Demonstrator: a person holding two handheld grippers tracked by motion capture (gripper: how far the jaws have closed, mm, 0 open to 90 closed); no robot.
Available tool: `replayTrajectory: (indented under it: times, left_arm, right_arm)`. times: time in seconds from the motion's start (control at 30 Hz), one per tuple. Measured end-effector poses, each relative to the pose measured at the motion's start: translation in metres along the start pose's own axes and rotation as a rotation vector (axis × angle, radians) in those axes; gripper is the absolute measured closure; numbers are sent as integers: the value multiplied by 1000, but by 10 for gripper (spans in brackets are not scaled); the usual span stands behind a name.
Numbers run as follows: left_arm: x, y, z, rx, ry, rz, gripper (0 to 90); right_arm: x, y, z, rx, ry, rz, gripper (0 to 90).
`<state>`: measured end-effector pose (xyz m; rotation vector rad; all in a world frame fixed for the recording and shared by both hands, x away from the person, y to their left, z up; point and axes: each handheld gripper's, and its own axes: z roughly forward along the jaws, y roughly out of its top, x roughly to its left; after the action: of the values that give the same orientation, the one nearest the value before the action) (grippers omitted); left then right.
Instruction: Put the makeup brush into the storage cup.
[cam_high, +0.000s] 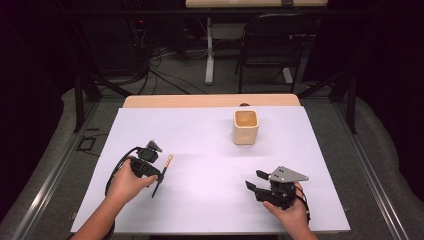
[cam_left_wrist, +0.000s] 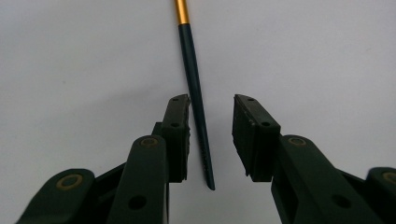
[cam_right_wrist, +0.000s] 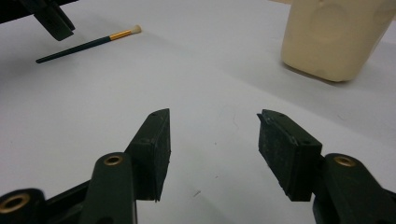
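Observation:
A thin dark-handled brush (cam_high: 162, 175) with a gold ferrule and a pale tip lies on the white table sheet at the left. My left gripper (cam_high: 156, 176) is over its tail end. In the left gripper view the handle (cam_left_wrist: 196, 93) runs up between the jaws of that gripper (cam_left_wrist: 211, 100), close against the left pad and apart from the right pad; the jaws stand open. My right gripper (cam_high: 254, 179) rests near the front right, open and with nothing in it (cam_right_wrist: 212, 114). The brush (cam_right_wrist: 88, 44) and the left gripper (cam_right_wrist: 51, 18) also appear in the right gripper view.
A cream square cup (cam_high: 245, 127) stands upright at the back middle of the sheet (cam_high: 210, 200), and is seen close by in the right gripper view (cam_right_wrist: 334, 37). Beyond the table's far edge are a black chair (cam_high: 272, 40) and floor cables.

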<state>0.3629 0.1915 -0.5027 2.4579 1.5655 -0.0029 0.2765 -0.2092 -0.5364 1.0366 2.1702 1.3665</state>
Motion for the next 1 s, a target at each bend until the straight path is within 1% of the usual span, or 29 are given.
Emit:
replayTrajectory:
  times: [0.13,0.27,0.33,0.5,0.7,0.77,1.0]
  left_arm:
    - [0,-1,4,20,3,-7,688]
    - [0,-1,5,31,2,-10,708]
    - [0,-1,6,37,12,-10,720]
    - [0,-2,9,54,20,-9,751]
    - [0,-2,12,66,15,-10,766]
    - [0,-2,13,71,9,-16,765]
    - [1,-1,16,81,10,-23,780]
  right_arm:
    - [0,0,0,-7,0,8,437]
    - [0,0,-1,-4,0,9,437]
    - [0,0,0,-3,1,10,437]
    - [0,0,0,-7,0,5,437]
    - [0,0,0,-5,2,4,437]
    - [0,0,0,-4,2,4,437]
    - [1,-1,1,-3,4,3,437]
